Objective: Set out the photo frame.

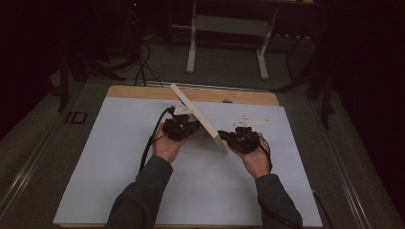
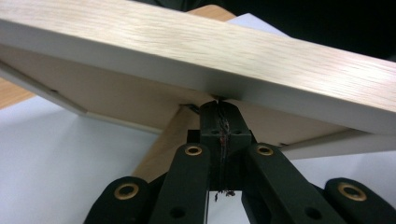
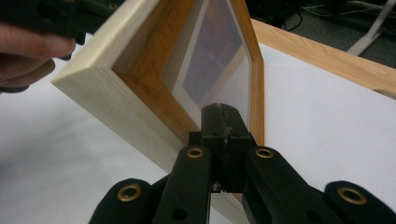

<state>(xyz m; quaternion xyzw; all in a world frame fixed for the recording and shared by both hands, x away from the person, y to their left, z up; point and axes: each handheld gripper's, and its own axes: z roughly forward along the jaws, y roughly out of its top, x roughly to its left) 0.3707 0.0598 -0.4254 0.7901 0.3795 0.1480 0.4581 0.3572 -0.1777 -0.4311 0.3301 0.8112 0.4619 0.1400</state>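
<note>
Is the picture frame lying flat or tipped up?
Tipped up: the picture frame stands tilted on the white sheet, one edge raised.

Dim lab: white-topped table, floor cables, equipment stand.

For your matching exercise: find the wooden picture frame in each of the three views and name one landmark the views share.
High view: the wooden picture frame stands tilted at the table's centre, between the two grippers.
Left gripper view: its back and pale edge span the upper picture, above the shut jaws.
Right gripper view: its glazed front fills the centre-left, behind the shut jaws.
Shared landmark: the white table sheet under the frame.
</note>
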